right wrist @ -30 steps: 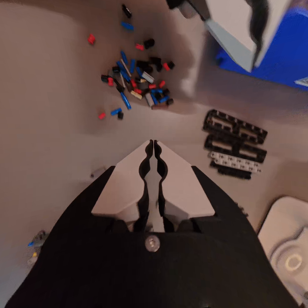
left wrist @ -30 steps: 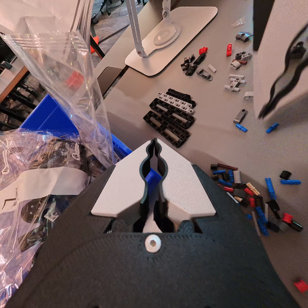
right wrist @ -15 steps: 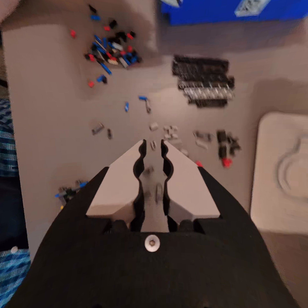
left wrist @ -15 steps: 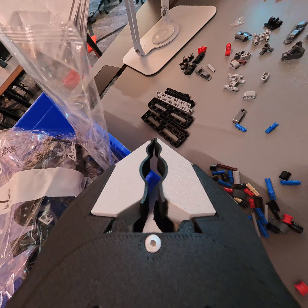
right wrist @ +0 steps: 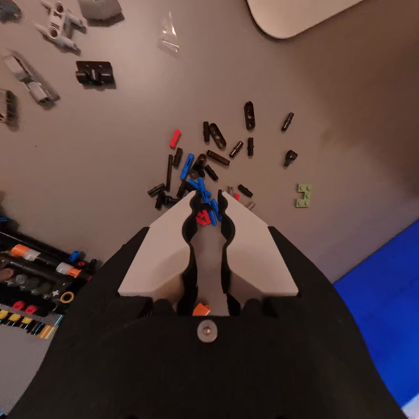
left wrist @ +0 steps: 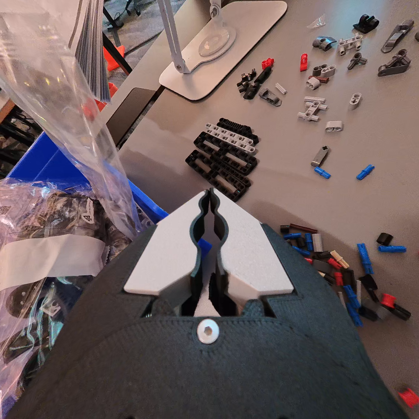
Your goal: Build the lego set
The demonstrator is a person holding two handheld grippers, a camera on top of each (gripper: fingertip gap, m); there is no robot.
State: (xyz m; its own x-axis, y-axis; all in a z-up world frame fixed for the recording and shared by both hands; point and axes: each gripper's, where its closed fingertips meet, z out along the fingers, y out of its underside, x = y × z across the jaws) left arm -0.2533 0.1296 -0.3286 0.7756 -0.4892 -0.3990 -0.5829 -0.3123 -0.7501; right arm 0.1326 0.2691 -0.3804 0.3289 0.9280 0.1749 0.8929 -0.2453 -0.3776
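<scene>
Sorting looked mostly done, building barely begun. Left hand-held gripper point(left wrist: 209, 192) closed, empty, above blue bin point(left wrist: 45, 158) of unopened bags point(left wrist: 40, 226). Right hand-held gripper point(right wrist: 207, 192) parted, empty, over heap of pins point(right wrist: 201, 172). Partial lego assembly point(right wrist: 34, 278) lay left of it. Beyond left gripper: black frames point(left wrist: 222, 163), loose grey connectors point(left wrist: 313, 106) on worktop point(left wrist: 294, 199).

Grey lego parts point(right wrist: 34, 74): motion-blurred, upper left. Blue bin point(right wrist: 385, 306): cut by right edge. Bagged pieces point(left wrist: 45, 226): indistinct through plastic.
</scene>
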